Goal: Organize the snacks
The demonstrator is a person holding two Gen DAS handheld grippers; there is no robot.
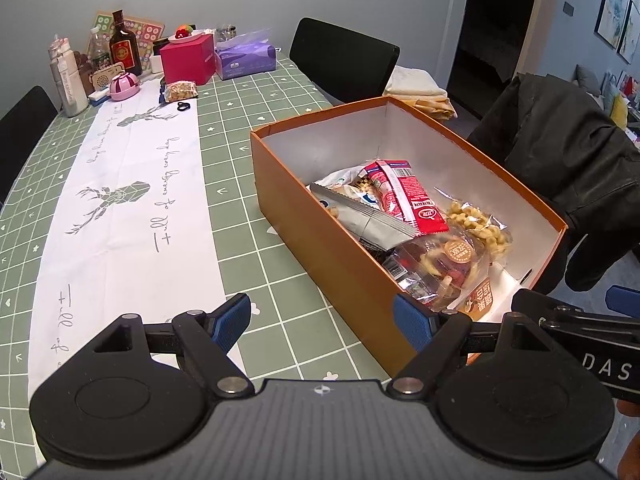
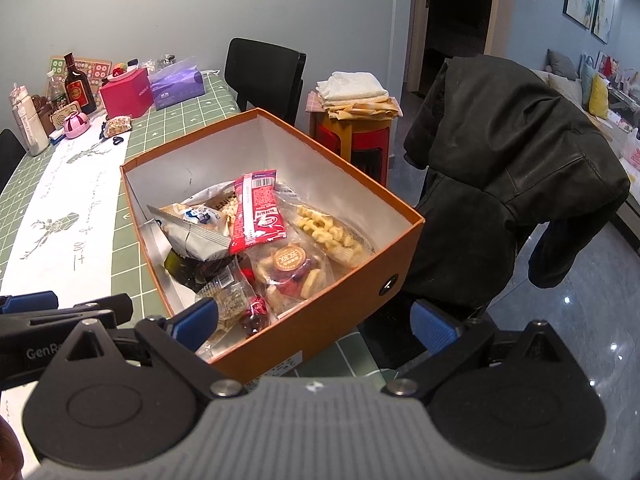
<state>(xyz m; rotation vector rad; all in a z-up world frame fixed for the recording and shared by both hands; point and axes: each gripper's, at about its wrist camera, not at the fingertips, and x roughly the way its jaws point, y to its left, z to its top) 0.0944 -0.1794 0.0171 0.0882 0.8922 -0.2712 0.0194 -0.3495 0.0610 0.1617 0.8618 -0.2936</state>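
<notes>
An orange cardboard box [image 1: 320, 240] stands open on the green checked tablecloth, near the table's right edge. Inside lie several snack packs: a red packet [image 1: 408, 196], a silver bag [image 1: 360, 216], a clear bag of twisted snacks [image 1: 480, 228] and a clear biscuit bag with a round brown label [image 1: 452, 260]. My left gripper [image 1: 322, 322] hovers open over the box's near left corner, holding nothing. My right gripper [image 2: 316, 324] hovers open above the box [image 2: 340, 300] at its near end, also empty. One more snack pack [image 1: 182, 91] lies far off by the pink box.
A white table runner [image 1: 132, 200] runs along the table. The far end holds a pink box [image 1: 186, 60], a purple tissue pack [image 1: 246, 58], bottles [image 1: 125, 46] and scissors [image 1: 184, 106]. A chair draped with a dark jacket [image 2: 500, 152] and a red stool [image 2: 360, 136] with folded cloths stand to the right.
</notes>
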